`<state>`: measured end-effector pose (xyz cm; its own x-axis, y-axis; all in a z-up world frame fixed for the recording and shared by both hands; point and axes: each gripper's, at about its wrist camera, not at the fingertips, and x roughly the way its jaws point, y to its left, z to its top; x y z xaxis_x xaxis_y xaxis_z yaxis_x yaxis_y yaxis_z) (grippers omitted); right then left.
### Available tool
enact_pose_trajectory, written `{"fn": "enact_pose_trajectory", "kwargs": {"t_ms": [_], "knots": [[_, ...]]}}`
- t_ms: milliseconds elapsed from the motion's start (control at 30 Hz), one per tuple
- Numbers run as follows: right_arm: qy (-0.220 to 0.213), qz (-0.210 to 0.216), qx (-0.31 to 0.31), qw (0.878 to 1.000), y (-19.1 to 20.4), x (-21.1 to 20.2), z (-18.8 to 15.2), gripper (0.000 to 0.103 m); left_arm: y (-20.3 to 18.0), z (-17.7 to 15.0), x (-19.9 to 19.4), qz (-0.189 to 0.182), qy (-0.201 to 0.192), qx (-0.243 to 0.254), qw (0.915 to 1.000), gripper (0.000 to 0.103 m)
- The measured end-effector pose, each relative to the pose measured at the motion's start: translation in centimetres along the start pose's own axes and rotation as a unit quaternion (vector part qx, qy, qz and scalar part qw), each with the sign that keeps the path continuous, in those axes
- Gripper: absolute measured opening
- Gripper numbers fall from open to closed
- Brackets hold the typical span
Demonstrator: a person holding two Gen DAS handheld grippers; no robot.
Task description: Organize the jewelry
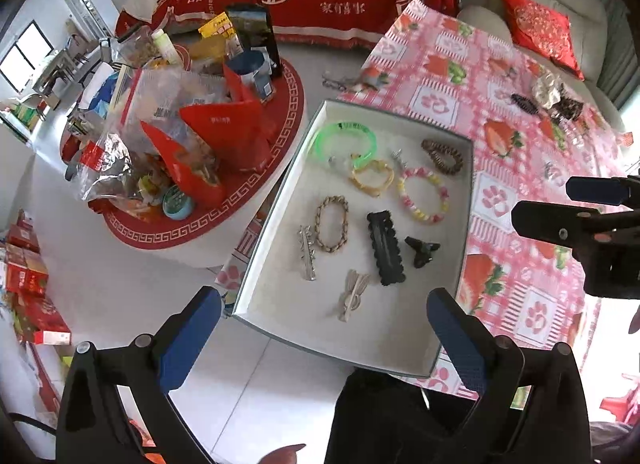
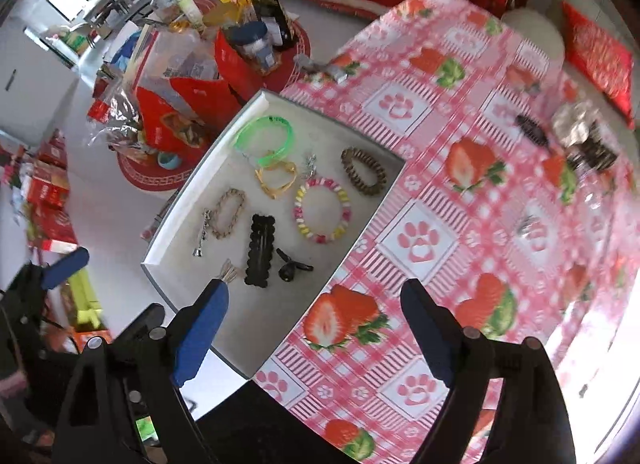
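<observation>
Both the left gripper point(image 1: 324, 338) and right gripper point(image 2: 314, 328) are seen released and empty above the tray point(image 1: 280, 200). Sorted jewelry lies inside; loose pieces point(image 2: 530, 130) across the bench point(image 2: 440, 192) are judged next, requiring a reach.

Left gripper point(image 1: 324, 338) and right gripper point(image 2: 314, 334) — black frames, round silver rivets, blue ribbed pads point(image 1: 460, 338).

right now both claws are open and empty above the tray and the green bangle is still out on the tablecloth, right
Not quite: the green bangle already lies inside the tray, as the left wrist view shows. Both the left claw and right claw are open and empty.
</observation>
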<state>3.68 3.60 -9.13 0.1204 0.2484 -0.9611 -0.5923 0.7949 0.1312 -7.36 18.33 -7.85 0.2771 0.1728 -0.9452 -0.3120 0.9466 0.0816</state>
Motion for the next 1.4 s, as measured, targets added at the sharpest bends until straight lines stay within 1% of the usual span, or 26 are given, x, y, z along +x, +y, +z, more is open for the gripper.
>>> {"fn": "enact_pose_trajectory", "kwargs": {"t_ms": [100,133,300,433,500,733,1400], "knots": [[-0.02,-0.007,0.001,1.0,0.3,-1.7,0.0,0.09,0.3,0.3,-1.5,-0.007,0.0,-0.006,1.0,0.103],[-0.025,-0.016,0.001,1.0,0.5,-2.4,0.0,0.09,0.3,0.4,-2.0,-0.008,-0.001,-0.005,1.0,0.103],[-0.016,-0.036,0.002,0.999,1.2,-4.4,0.2,0.09,0.4,0.7,-4.1,0.0,-0.009,0.006,0.9999,0.103],[-0.014,-0.032,0.012,0.999,1.2,-5.4,0.3,0.09,0.5,0.8,-5.0,0.001,-0.011,0.011,0.9999,0.103],[-0.018,-0.039,0.01,0.999,1.3,-5.9,0.3,0.09,0.6,0.9,-5.3,-0.003,-0.01,0.012,0.9999,0.103],[-0.015,-0.043,0.012,0.999,1.1,-6.2,0.5,0.09,0.5,1.2,-5.6,0.002,-0.01,0.013,0.9999,0.103],[-0.007,-0.039,0.01,0.999,1.2,-5.5,1.0,0.09,0.6,1.7,-4.7,0.005,0.004,0.007,1.0,0.103]]}}
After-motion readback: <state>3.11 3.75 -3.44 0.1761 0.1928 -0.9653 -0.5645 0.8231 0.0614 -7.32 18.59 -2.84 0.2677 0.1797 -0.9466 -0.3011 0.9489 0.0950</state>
